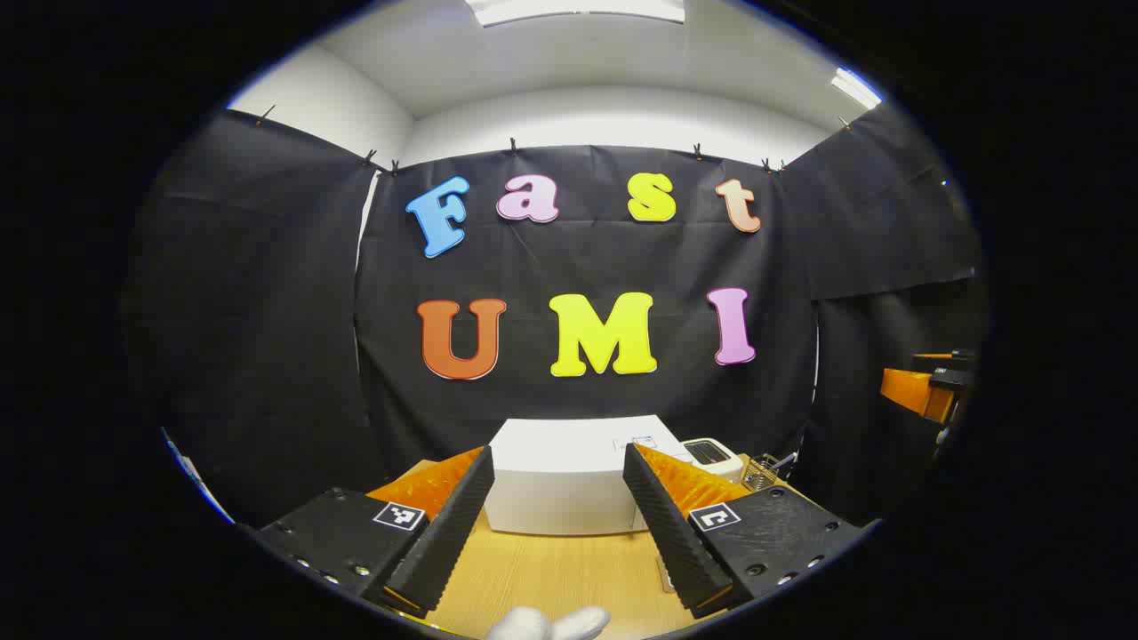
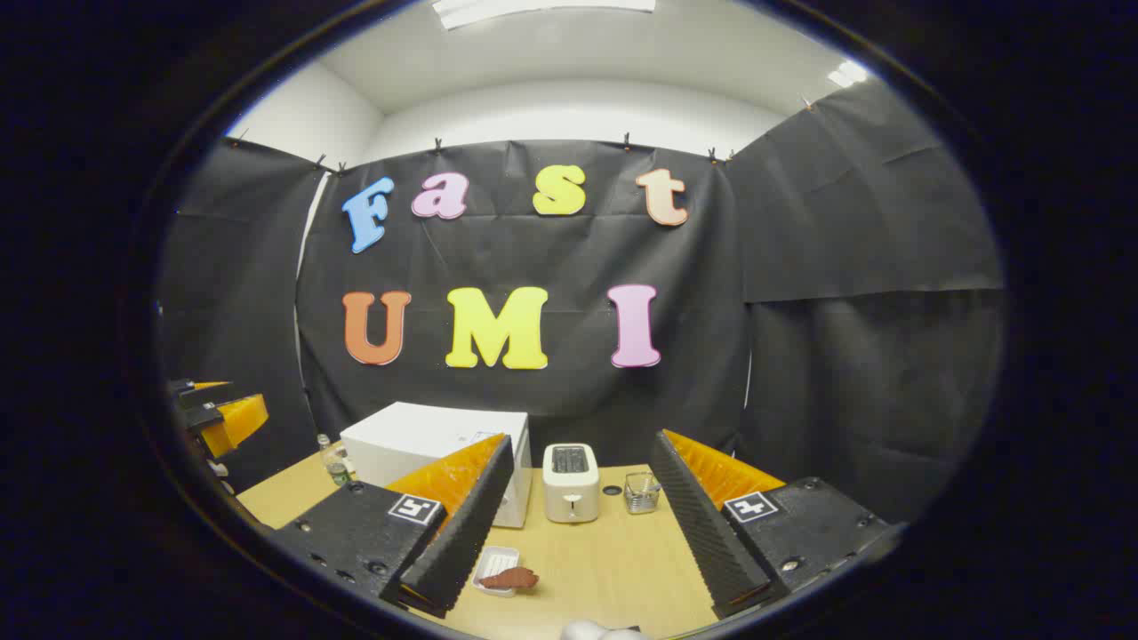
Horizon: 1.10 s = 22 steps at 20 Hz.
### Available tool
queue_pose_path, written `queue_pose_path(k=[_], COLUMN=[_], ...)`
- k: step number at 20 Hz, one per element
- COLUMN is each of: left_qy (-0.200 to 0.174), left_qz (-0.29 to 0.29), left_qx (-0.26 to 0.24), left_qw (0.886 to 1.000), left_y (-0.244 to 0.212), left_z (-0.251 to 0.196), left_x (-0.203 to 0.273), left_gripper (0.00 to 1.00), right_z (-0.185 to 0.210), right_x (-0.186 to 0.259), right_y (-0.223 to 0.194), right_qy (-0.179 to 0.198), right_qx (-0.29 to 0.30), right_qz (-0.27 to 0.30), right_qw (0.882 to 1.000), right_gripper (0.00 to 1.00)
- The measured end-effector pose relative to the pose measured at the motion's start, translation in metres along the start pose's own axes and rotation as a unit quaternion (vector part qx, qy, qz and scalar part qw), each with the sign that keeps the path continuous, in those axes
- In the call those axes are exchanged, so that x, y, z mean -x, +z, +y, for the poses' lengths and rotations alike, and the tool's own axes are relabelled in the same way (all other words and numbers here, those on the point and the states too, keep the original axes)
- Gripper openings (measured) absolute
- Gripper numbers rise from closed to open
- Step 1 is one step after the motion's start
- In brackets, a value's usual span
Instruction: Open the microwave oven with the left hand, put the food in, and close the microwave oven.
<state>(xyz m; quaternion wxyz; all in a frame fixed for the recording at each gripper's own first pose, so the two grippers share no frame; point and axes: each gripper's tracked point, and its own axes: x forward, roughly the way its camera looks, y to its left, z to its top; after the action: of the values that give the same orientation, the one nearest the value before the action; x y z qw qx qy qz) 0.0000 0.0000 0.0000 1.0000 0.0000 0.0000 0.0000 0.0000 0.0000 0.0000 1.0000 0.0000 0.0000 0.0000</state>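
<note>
Facing the microwave, left gripper jaws gape; right gripper likewise.

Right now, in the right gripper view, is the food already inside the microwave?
No, the food lies on a small tray on the table, in front of the closed microwave.

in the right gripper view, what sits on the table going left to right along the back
Bottle → microwave oven → toaster → small dark round thing → clear glass container. The tray with the food lies nearer, in front of the microwave oven.
</note>
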Motion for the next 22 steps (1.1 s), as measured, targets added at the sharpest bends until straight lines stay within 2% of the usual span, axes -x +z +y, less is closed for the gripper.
queue_pose_path(k=[10, 11, 12, 13, 14, 15, 22], left_qy=[-0.005, -0.007, -0.007, -0.006, -0.003, 0.002, -0.029], left_qz=[0.008, 0.009, 0.011, 0.014, 0.017, 0.021, 0.034], left_qx=[-0.006, -0.001, 0.002, 0.001, -0.002, -0.006, 0.022], left_qw=[1.000, 1.000, 1.000, 1.000, 1.000, 1.000, 0.999], left_y=[-0.006, -0.008, -0.010, -0.016, -0.021, -0.026, -0.088], left_z=[-0.012, -0.014, -0.015, -0.014, -0.013, -0.012, -0.063], left_x=[-0.015, -0.018, -0.020, -0.024, -0.026, -0.032, -0.081], left_gripper=[0.92, 0.93, 0.93, 0.93, 0.93, 0.93, 0.92], right_z=[-0.014, -0.015, -0.016, -0.018, -0.020, -0.020, -0.045], right_x=[-0.009, -0.010, -0.011, -0.011, -0.011, -0.011, -0.016], right_y=[0.004, 0.004, 0.005, 0.006, 0.008, 0.009, 0.021], right_qy=[-0.001, -0.001, -0.002, -0.004, -0.003, -0.003, -0.014], right_qx=[-0.006, -0.004, -0.001, 0.001, 0.001, 0.001, -0.010], right_qz=[0.002, 0.003, 0.003, 0.004, 0.004, 0.004, 0.011], right_qw=[1.000, 1.000, 1.000, 1.000, 1.000, 1.000, 1.000], right_gripper=[1.00, 0.91, 1.00, 1.00, 0.90, 1.00, 1.00])
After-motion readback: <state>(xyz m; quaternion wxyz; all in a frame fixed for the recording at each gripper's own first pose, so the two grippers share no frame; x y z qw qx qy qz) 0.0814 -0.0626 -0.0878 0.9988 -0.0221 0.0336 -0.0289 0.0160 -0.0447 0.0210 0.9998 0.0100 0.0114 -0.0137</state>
